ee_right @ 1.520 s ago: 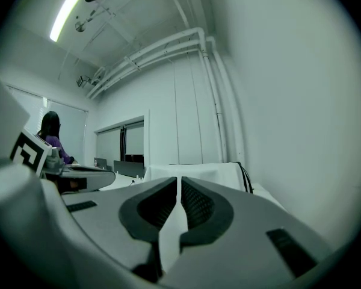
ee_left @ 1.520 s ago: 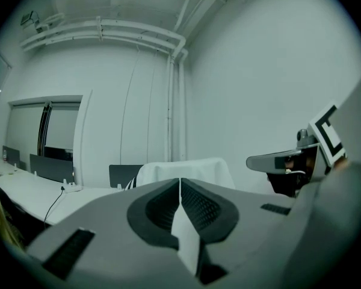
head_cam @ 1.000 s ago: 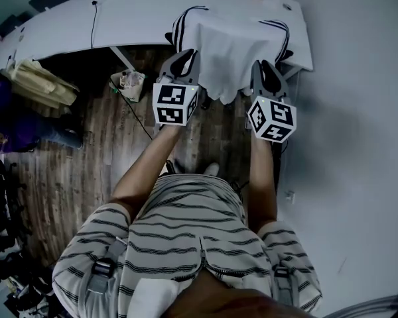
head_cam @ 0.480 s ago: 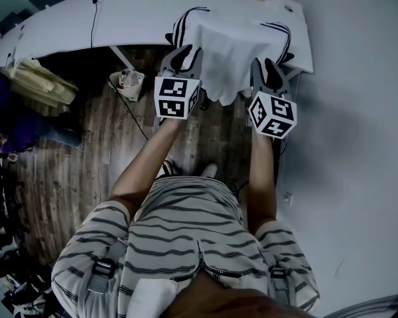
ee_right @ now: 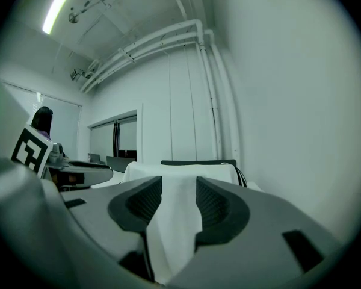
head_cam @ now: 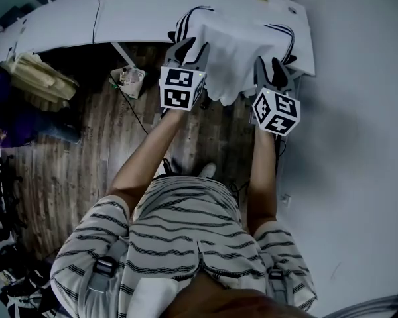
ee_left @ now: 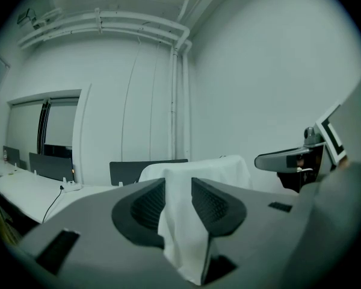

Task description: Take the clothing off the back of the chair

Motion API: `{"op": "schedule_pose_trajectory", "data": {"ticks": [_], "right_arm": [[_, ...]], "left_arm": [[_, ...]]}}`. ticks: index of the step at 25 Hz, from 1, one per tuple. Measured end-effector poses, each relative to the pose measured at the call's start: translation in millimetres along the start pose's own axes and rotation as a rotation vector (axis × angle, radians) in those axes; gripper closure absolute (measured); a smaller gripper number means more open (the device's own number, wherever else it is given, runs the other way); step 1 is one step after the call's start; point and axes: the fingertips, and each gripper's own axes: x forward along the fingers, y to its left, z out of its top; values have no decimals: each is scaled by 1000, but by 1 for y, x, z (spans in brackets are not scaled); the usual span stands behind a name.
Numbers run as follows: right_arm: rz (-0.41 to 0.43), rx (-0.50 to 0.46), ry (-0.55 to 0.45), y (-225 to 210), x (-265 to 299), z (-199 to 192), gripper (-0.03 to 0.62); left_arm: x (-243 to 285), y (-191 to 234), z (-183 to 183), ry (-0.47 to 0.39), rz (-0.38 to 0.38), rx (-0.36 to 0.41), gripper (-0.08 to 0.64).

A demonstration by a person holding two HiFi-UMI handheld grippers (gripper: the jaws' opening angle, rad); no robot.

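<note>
Pale plank floor runs beneath a long white worktop, against which the chair stands. The white clothing is draped over the chair back and covers it fully. Its near panel hangs down toward the person, with dark-striped trim showing at both upper corners.

Left gripper: its fingers have just been opening. A fold of the hanging panel stands in the gap, and no clamping is evident.

Right gripper: its fingers have likewise just been opening. They straddle the panel's other side, with cloth between them but not pinched.

Assessment: the garment appears light, soft and limp. It will likely sag between two holds and drag on the chair back rather than lift as one piece. Thin fabric may slip from a shallow pinch. Recommended hold: a deep bite on each side of the near panel, taking a doubled fold, then raising both sides evenly to clear the back.
</note>
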Motion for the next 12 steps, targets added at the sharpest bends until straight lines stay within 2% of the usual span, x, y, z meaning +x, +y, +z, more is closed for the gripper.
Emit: {"op": "schedule_pose_trajectory", "data": {"ticks": [12], "right_arm": [[-28, -30, 52, -12, 19, -9, 370]], "left_arm": [[22, 11, -9, 28, 2, 10, 403]]}}
